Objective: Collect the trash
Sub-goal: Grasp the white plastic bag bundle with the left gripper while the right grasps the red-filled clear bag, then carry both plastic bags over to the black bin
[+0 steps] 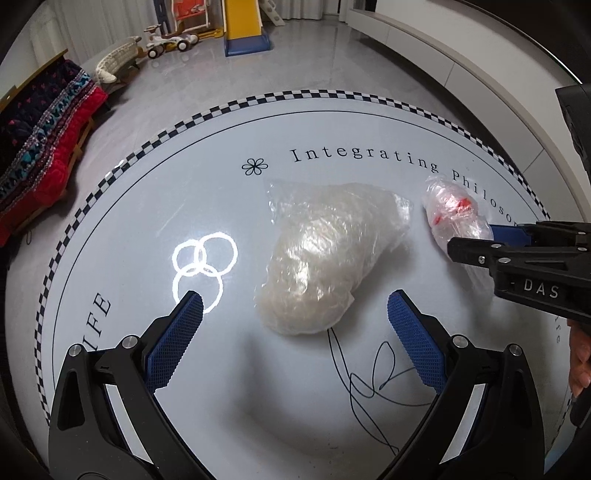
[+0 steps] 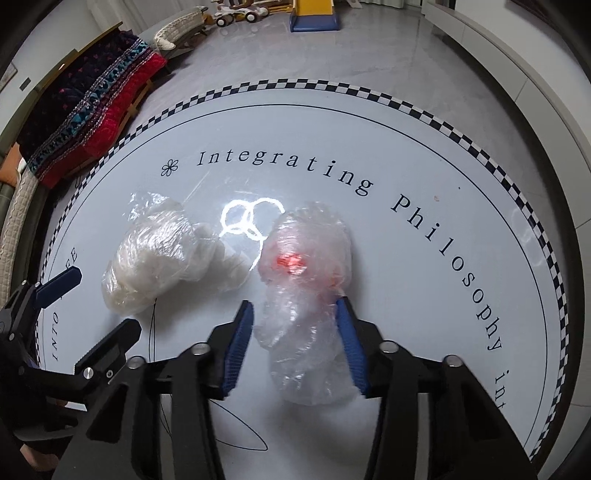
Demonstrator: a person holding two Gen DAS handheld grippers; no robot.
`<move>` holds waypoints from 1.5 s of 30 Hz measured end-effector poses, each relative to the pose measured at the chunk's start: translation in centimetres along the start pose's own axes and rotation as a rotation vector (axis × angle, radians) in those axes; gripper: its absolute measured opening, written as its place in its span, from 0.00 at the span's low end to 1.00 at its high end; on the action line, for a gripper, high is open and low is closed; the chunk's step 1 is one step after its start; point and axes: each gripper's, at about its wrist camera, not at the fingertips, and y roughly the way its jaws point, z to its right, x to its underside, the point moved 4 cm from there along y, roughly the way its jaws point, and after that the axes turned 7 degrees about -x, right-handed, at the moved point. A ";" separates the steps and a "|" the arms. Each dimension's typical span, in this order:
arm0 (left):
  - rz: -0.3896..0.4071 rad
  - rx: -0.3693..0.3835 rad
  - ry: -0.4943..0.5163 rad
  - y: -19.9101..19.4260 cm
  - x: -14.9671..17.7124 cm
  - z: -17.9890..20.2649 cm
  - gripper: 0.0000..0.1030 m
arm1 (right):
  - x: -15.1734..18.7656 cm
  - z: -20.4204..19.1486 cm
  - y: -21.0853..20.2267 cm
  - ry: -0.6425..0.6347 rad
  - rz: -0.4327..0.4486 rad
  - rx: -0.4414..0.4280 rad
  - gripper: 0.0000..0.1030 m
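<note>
A crumpled clear plastic bag with pale filling [image 1: 325, 254] lies on the round white table [image 1: 147, 206]; it also shows in the right wrist view [image 2: 155, 258]. My left gripper [image 1: 295, 306] is open, its blue pads either side of the bag's near end, not touching. A second clear bag with red bits inside [image 2: 303, 295] lies to the right; it shows in the left wrist view [image 1: 454, 214] too. My right gripper [image 2: 295, 314] has its jaws around this bag, pressing its sides.
The table has a checkered rim [image 2: 369, 92] and printed lettering. Beyond it on the floor are a couch with a red and dark blanket [image 1: 48, 147], toy cars [image 1: 170, 40] and a yellow slide [image 1: 243, 26]. A white cabinet [image 1: 461, 55] runs along the right.
</note>
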 end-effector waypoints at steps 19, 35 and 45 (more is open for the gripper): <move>-0.025 0.045 0.010 3.2 -0.2 0.6 0.48 | 0.8 1.9 -1.4 0.041 -0.020 -0.079 0.23; -0.013 0.044 0.004 -5.5 8.6 -0.7 0.48 | 7.7 -4.7 -5.4 0.010 -0.020 -0.099 0.19; 0.015 0.044 -0.058 -11.2 15.7 -3.7 0.48 | 13.7 -11.0 -8.4 -0.058 -0.017 -0.125 0.19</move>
